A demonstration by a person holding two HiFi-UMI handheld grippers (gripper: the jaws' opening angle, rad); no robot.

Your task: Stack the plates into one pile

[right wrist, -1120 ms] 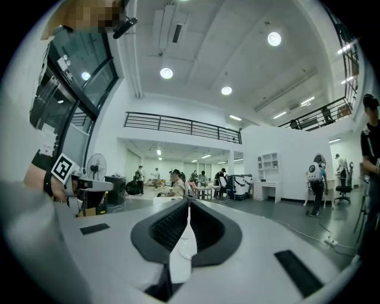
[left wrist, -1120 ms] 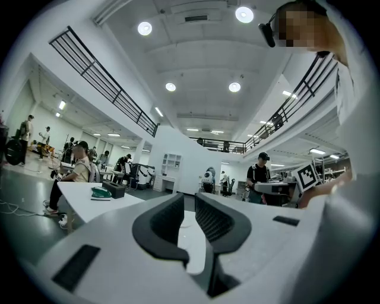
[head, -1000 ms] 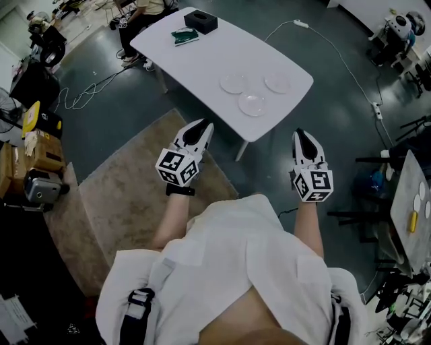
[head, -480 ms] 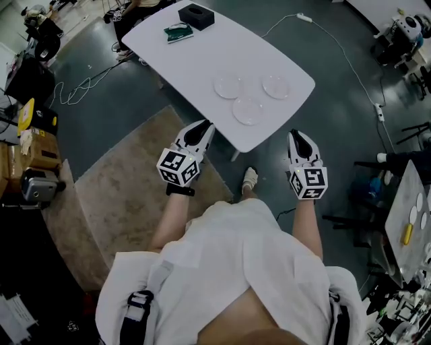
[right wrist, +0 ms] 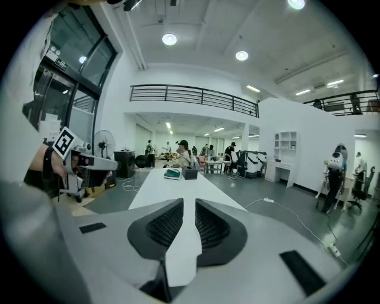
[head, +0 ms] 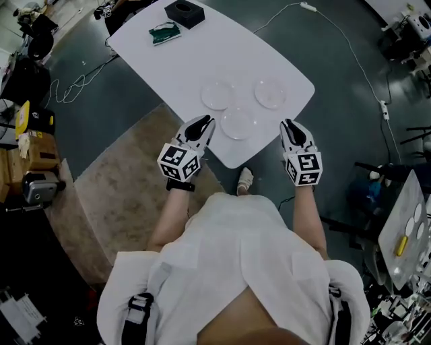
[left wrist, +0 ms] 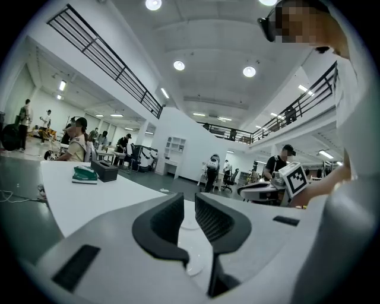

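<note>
Head view: three clear plates lie apart near the table's [head: 168, 60] front edge: the near plate [head: 238, 123], the left plate [head: 217, 96] and the right plate [head: 270, 93], with none stacked yet. The left gripper [head: 201, 125] is at the table edge just beside the near plate, and the right gripper [head: 289, 127] is off the edge to its other side. The near plate sits close to the rim, so a nudge from either gripper could likely slide it off. The plates are thin and flat, and jaws coming in level may push one along instead of getting under its lip.

Left gripper view: the fingers stand a narrow gap apart and hold nothing, with plates showing through the gap. That gap looks tight for a rim, so a plate might be bumped rather than taken.

Right gripper view: the jaws have just been opening and now stand a slim gap apart with nothing between them, only the tabletop beyond.

Writing: none can be read. The cubes carry only square markers, and any print on the far box [head: 184, 11] and the green packet [head: 164, 33] is too small to tell.
</note>
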